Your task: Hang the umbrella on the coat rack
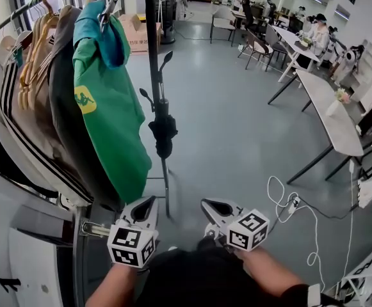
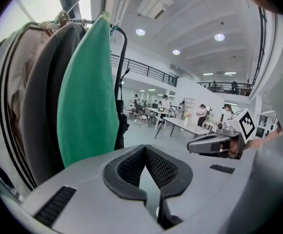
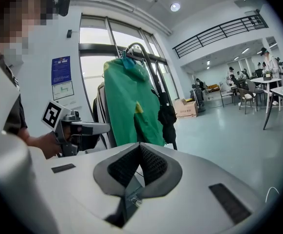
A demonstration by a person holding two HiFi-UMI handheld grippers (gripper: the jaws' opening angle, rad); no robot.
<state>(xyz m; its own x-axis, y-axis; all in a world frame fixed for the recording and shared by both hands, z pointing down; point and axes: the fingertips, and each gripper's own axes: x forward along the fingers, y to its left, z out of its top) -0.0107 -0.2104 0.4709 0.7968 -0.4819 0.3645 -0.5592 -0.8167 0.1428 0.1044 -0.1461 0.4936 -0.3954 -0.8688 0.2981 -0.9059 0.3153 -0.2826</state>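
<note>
Already the black umbrella hangs folded on the coat rack, against the dark upright post below two small pegs, its canopy bunched and pointing down at the grey floor. Just left of it on the rail a green jacket hangs on a hanger, and behind that are a dark coat and several striped and beige garments packed close together. Both grippers are held low in front of the person, well apart from the umbrella and side by side, each with its marker cube facing up. The left gripper has its jaws together, ribbed pads meeting at the tips with nothing between them. The right gripper is likewise closed and empty, its pads touching at the tip. From the right gripper view the umbrella shows just right of the green jacket, with a cardboard box on the floor further back. A white cable loops over the floor to the person's right, near a long white tabletop, and people sit at other tables in the background
</note>
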